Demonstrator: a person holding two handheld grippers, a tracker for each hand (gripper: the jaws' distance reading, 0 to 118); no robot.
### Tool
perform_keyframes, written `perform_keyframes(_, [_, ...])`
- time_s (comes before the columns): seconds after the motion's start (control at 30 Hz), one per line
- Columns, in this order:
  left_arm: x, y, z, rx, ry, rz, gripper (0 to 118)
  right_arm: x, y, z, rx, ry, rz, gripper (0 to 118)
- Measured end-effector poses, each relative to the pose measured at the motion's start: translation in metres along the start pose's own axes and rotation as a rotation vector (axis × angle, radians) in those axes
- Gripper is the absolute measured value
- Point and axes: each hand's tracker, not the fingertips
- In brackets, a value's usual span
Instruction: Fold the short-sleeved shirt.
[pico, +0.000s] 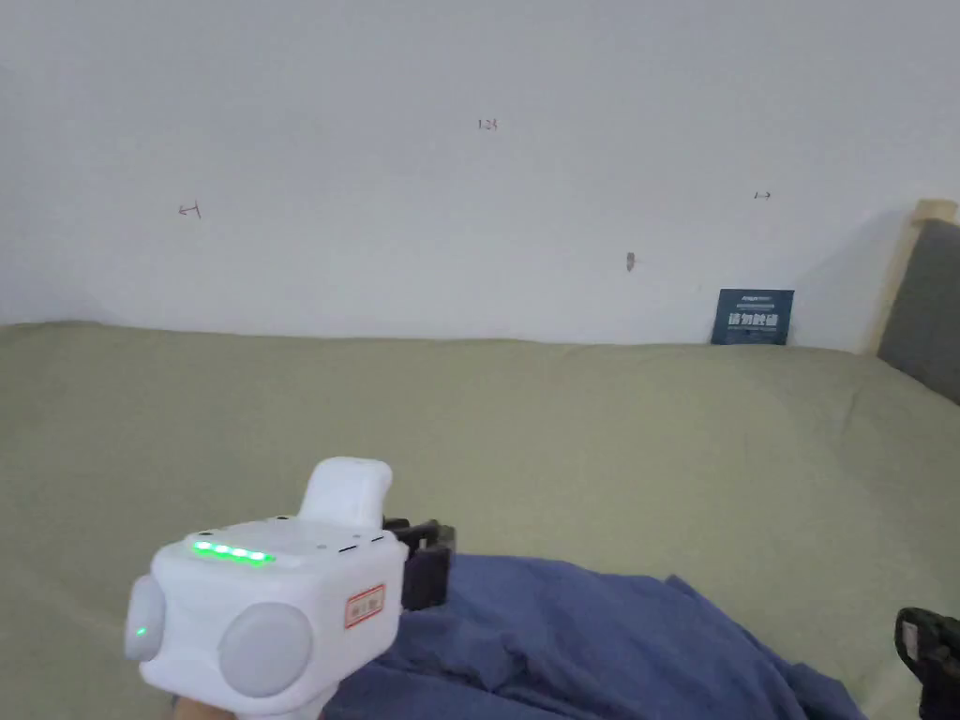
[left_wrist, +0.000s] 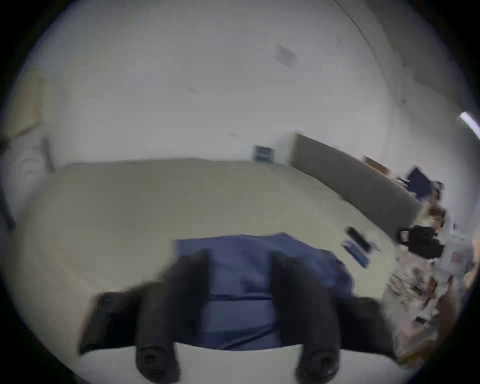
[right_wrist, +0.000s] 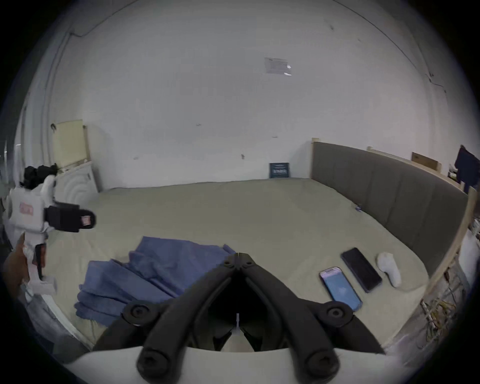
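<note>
On bed (right_wrist: 233, 207), I see blue shirt (right_wrist: 161, 267) crumpled near front edge. Left hand-held gripper (left_wrist: 240, 262) above shirt, jaws apart. Right hand-held gripper (right_wrist: 238, 256) jaws together, gripping nothing. Two phones (right_wrist: 350, 278) right of shirt.

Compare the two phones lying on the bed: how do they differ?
The near phone has a lit, bluish screen; the far phone has a dark, black screen. The near phone lies closer to the blue shirt, the far phone closer to the white remote-like object. Both lie flat, face up, side by side on the bed.
</note>
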Motion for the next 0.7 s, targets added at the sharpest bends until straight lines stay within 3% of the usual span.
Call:
perform_keyframes(0.03, [-0.012,-0.006,0.015,0.000,0.047,0.008,4,-0.005,0.002,-0.004,0.004,0.009,0.000,0])
perform_keyframes(0.07, [-0.026,-0.019,0.034,0.026,0.136,0.000,0,-0.011,0.004,-0.007,0.002,0.017,0.005,0])
perform_keyframes(0.13, [-0.051,-0.039,0.066,0.010,0.124,0.035,0,-0.019,0.004,-0.013,0.003,0.035,0.009,0])
perform_keyframes(0.3, [-0.088,-0.085,0.109,-0.001,0.273,0.128,0,-0.039,-0.004,-0.019,-0.020,0.072,-0.002,0])
perform_keyframes(0.43, [-0.105,-0.099,0.113,-0.015,0.286,0.246,0,-0.051,-0.005,-0.022,-0.039,0.086,0.010,0])
perform_keyframes(0.63, [-0.117,-0.078,0.083,-0.010,0.288,0.211,2,-0.053,0.002,-0.028,-0.043,0.089,0.052,0])
perform_keyframes(0.67, [-0.121,-0.070,0.069,-0.019,0.275,0.197,15,-0.051,0.003,-0.028,-0.041,0.086,0.051,0])
perform_keyframes(0.7, [-0.124,-0.063,0.053,-0.034,0.255,0.165,41,-0.048,0.004,-0.027,-0.040,0.083,0.050,0])
